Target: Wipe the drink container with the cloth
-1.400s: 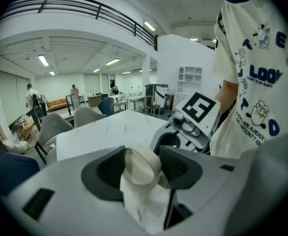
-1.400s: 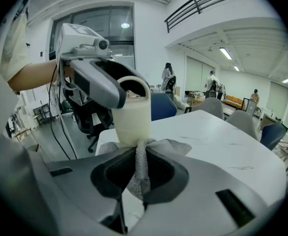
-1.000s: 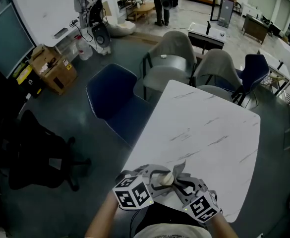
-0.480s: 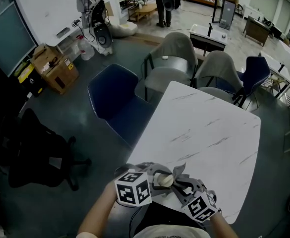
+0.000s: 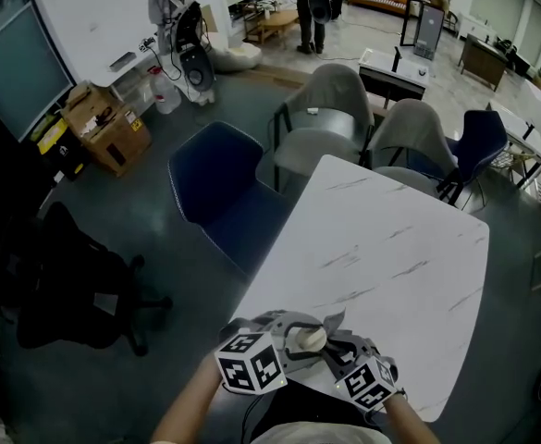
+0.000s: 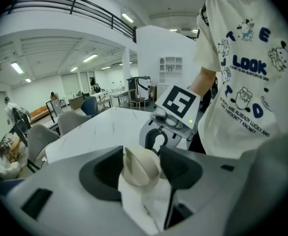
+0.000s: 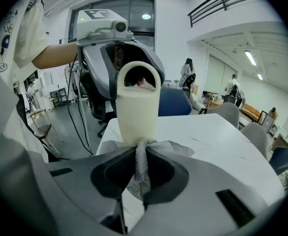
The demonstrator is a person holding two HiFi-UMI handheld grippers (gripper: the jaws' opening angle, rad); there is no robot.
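Note:
A cream drink container (image 5: 305, 339) stands upright over the near edge of the white marble table (image 5: 390, 248). My left gripper (image 5: 295, 335) is shut on it; in the left gripper view the container (image 6: 141, 166) sits between the dark pads. My right gripper (image 5: 331, 346) is shut on a grey mesh cloth (image 7: 140, 168), which bunches in its jaws and spreads against the container's lower part (image 7: 138, 104). In the right gripper view the left gripper (image 7: 116, 48) shows behind the container. The cloth (image 5: 334, 321) peeks out beside the container in the head view.
A dark blue chair (image 5: 219, 188) stands at the table's left side and two grey chairs (image 5: 330, 109) at its far end. A black office chair (image 5: 67, 285) is on the floor to the left. People stand far off in the room.
My right gripper has sunk a little with the cloth against the container. The left gripper has kept its place and its grip.

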